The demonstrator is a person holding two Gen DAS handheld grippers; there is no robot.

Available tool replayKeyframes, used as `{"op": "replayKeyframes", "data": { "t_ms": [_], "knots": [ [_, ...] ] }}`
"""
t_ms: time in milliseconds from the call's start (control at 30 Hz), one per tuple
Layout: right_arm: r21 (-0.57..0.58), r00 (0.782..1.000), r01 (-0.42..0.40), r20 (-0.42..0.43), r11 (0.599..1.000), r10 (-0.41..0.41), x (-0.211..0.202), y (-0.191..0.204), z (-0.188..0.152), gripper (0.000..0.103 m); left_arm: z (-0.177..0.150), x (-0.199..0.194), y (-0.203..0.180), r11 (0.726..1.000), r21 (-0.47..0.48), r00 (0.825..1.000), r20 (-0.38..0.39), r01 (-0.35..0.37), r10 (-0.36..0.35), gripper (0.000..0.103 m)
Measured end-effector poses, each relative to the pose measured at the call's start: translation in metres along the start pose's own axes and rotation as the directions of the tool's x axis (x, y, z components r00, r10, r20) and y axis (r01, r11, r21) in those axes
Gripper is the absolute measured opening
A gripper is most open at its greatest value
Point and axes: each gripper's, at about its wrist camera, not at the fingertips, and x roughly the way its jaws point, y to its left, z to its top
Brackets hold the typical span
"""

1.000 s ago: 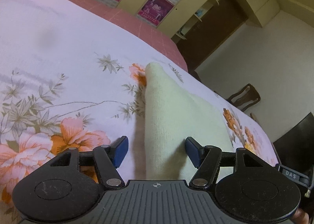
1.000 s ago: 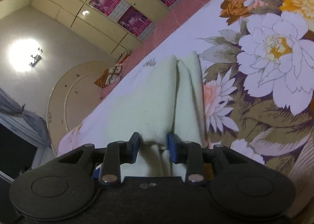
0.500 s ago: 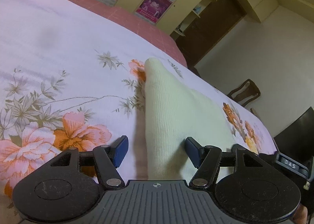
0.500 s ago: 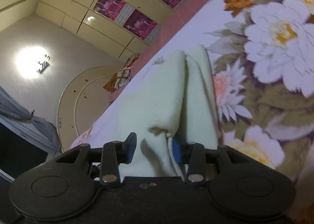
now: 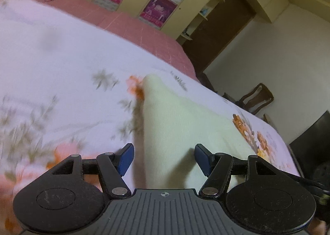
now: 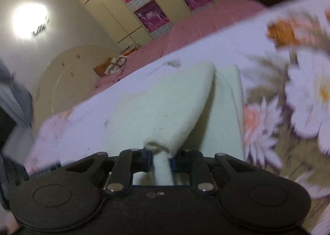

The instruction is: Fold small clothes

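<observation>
A pale cream knit garment (image 5: 175, 119) lies on the floral bedsheet (image 5: 61, 74). In the left wrist view my left gripper (image 5: 164, 158) is open, its blue pads on either side of the garment's near end, not pinching it. In the right wrist view my right gripper (image 6: 160, 158) is shut on an edge of the same garment (image 6: 165, 107) and lifts a fold of it above the layer lying on the sheet (image 6: 288, 95). The gripped edge sits between the blue pads; the rest drapes forward.
A pink bedspread (image 5: 127, 22) runs along the far side of the bed below cream cupboards with purple posters (image 5: 156, 8). A small bundle of cloth (image 6: 115, 64) lies at the bed's head. A wooden chair (image 5: 255, 97) stands off the bed's right edge.
The right gripper has closed tighter on the garment's edge and swung, the view turning over the bed. The left gripper stays open and has shifted slightly; both views are motion-blurred.
</observation>
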Motion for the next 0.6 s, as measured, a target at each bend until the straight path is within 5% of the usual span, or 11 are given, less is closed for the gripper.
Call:
{"op": "replayKeyframes", "data": {
  "t_ms": [233,367,600],
  "knots": [
    [-0.070,0.999,0.011,0.042,0.998,-0.008,-0.031,-0.002,0.014,0.016,-0.009,0.010,-0.018,0.998,0.062,0.999,-0.046,0.025,-0.023,0.064],
    [0.075,0.998,0.000,-0.068,0.997,0.005,-0.005,-0.046,0.002,0.016,-0.017,0.014,-0.013,0.999,0.028,0.998,-0.056,0.041,-0.040,0.064],
    [0.209,0.996,-0.089,0.007,0.974,0.089,-0.016,-0.064,-0.003,0.025,-0.008,0.008,-0.009,0.998,0.050,0.999,-0.037,0.042,-0.040,0.064]
  ]
}}
